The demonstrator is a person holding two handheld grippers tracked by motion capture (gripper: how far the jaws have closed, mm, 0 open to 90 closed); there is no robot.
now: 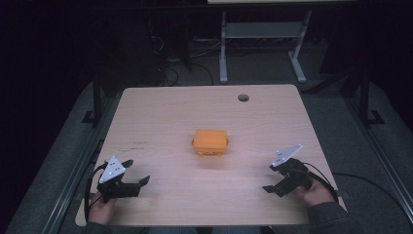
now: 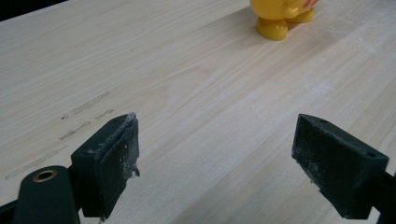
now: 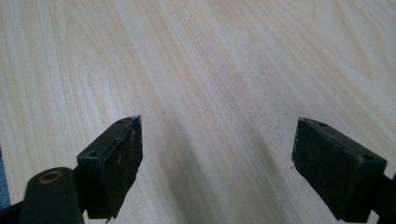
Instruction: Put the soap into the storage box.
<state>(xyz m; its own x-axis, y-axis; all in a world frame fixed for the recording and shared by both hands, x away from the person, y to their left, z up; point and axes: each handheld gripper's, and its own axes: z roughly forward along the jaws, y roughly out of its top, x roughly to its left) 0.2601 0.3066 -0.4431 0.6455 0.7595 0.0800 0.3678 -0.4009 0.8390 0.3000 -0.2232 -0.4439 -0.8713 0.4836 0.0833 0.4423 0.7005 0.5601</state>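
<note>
A yellow-orange toy figure (image 1: 210, 141) stands near the middle of the wooden table (image 1: 160, 112). Its feet and lower body (image 2: 279, 17) appear at the top of the left gripper view. My left gripper (image 1: 136, 171) rests near the table's front left corner, open, with bare wood between its jaws (image 2: 215, 140). The toy is well ahead of it and to its right. My right gripper (image 1: 269, 178) sits near the front right corner, also open, over bare wood (image 3: 217, 140). Each is held by a hand at the table's near edge.
A round cable hole (image 1: 243, 97) is cut in the table near its far edge. Faint scuff marks (image 2: 84, 109) lie on the wood left of the toy. Behind the table stands a grey desk frame (image 1: 263, 30) with cables on a dark floor.
</note>
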